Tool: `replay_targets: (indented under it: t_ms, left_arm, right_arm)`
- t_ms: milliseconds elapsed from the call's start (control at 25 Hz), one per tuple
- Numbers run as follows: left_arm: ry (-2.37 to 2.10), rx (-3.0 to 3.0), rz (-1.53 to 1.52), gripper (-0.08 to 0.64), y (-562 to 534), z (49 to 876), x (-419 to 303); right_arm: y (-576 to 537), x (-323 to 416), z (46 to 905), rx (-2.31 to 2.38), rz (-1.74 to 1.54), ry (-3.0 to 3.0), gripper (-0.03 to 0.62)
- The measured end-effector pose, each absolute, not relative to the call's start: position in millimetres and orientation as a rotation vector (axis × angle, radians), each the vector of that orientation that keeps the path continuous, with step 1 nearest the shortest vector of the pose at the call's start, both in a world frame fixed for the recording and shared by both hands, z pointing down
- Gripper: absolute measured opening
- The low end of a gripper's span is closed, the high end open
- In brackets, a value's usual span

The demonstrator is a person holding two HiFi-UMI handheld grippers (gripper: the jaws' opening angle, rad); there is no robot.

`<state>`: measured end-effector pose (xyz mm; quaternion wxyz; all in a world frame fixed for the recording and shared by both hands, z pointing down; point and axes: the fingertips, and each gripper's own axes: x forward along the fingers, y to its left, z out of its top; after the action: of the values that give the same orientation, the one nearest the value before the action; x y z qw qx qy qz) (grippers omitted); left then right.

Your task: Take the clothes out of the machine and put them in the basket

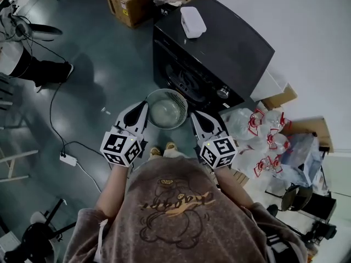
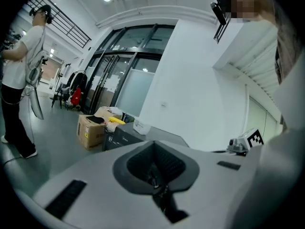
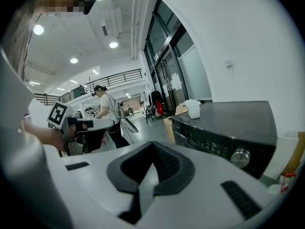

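Note:
The black washing machine (image 1: 219, 48) stands ahead of me, its dark front (image 1: 184, 81) facing me; it shows too in the left gripper view (image 2: 125, 138) and the right gripper view (image 3: 224, 128). A round pale-green basket (image 1: 166, 108) sits on the floor just before it. My left gripper (image 1: 141, 109) hovers by the basket's left rim and my right gripper (image 1: 196, 118) by its right rim. Both are shut with nothing in them (image 2: 157, 182) (image 3: 147, 175). No clothes show in any view.
A white container (image 1: 192, 22) rests on the machine's top. A cardboard box (image 1: 129, 1) stands behind the machine. Plastic bags (image 1: 263, 130) lie at the right. A power strip (image 1: 68, 159) with its cable is on the floor at left. Another person (image 2: 19, 80) stands far left.

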<state>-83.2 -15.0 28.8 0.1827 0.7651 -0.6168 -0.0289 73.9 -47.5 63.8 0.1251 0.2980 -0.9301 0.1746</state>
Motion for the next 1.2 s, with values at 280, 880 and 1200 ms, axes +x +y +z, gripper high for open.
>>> replay_targets:
  t_ms: [280,880,1200]
  left_arm:
    - [-1.8,2.148,-0.049,0.005,-66.1,30.9,-95.5]
    - [-1.601,2.252,0.0,0.005,-165.4,81.9,-203.1]
    - [-1.523,2.279,-0.023,0.005,-212.4,150.9,-236.3]
  right_arm:
    - [-93.3,55.5,74.4,0.763,0.522,-2.715,-0.003]
    - [-181.2,-36.6,124.6,1.02,0.64,-2.588,-0.003]
    - [-219.6,-69.7,192.9,1.123,0.629,-2.526,-0.003]
